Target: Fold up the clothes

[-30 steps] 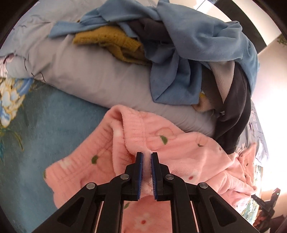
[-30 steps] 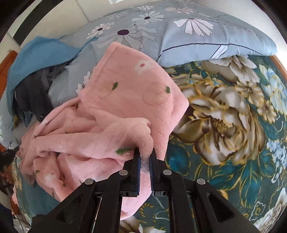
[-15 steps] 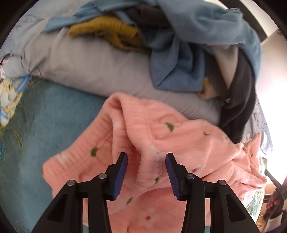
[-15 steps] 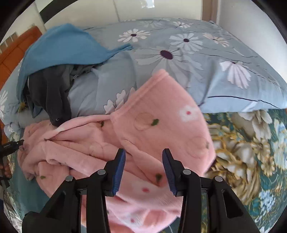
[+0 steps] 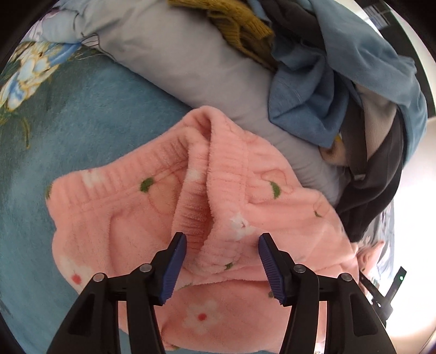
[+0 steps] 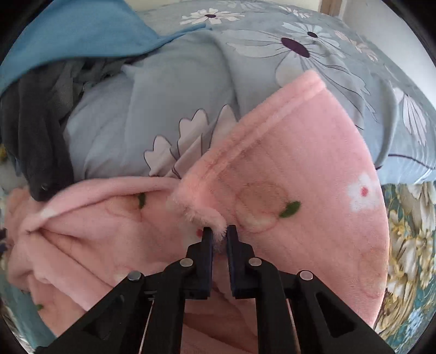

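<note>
A pink fleece garment (image 5: 245,207) with white flowers and green leaves lies crumpled on the bed. In the left wrist view its ribbed waistband bunches into a fold. My left gripper (image 5: 222,245) hovers over that fold, its jaws opening; the fold lies between the blue pads (image 5: 174,264) but they do not press it. In the right wrist view the same pink garment (image 6: 299,190) spreads out with a hemmed edge at the top. My right gripper (image 6: 218,234) is shut on a fuzzy corner of that hem.
A pale grey-blue pillow (image 5: 177,60) lies behind the garment, topped by a heap of blue (image 5: 327,81), mustard (image 5: 239,24) and dark grey clothes (image 5: 376,190). A daisy-print pillow (image 6: 272,54) and a flowered teal bedspread (image 6: 408,258) show in the right wrist view.
My left gripper let go of the pink waistband and opened wide. My right gripper released its fold, shifted across the garment, and closed on the hem corner.
</note>
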The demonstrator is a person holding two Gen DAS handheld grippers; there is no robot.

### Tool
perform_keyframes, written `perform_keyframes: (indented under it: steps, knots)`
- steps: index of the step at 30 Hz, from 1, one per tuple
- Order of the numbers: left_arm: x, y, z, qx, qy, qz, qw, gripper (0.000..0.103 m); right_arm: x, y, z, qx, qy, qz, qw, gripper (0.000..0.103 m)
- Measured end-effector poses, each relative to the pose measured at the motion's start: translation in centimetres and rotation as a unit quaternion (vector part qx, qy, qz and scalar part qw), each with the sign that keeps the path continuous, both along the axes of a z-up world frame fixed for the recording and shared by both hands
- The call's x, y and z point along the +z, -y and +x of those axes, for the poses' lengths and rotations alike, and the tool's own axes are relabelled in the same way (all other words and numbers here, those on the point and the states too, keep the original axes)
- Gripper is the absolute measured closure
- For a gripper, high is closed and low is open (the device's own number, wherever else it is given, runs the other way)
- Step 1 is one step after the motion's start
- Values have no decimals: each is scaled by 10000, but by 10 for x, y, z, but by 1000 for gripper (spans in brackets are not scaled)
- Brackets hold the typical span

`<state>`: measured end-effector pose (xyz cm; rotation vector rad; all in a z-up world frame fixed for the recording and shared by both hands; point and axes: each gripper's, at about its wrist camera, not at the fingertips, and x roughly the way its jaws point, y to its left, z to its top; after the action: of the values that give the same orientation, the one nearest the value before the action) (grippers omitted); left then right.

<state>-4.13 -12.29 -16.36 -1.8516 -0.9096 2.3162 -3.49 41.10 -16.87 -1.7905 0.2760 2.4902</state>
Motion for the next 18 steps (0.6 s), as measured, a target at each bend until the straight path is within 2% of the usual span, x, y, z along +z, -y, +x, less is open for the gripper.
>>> perform_keyframes:
  steps: [3,5,7,10,14,16,18]
  knots:
    - [6,1,2,15,-26,-78,10000,44,35,-36,13,-386,-458,-287,9978,97]
    - [11,3,5,17,-75,-173,9998,44,64,-77,28,-915,-831,-275,9920,97]
    - [12,6,7,73,-61,-231,9997,43,92,-122,47,-1517,-1186,-192,9811,97]
    - [10,12,14,218,-4,-174,9996,41,117,-186,77,-2402,-1418,210,9601,97]
    - [-5,12,17,425,206,146,9988,41,115,-254,115,-3349,-1386,169,9318,97]
    - [-11,10,17,504,258,353,9978,41,103,-272,129,-3576,-1232,65,9257,97]
    - [-14,10,16,633,245,658,9955,41,91,-275,142,-3640,-1055,13,9254,97]
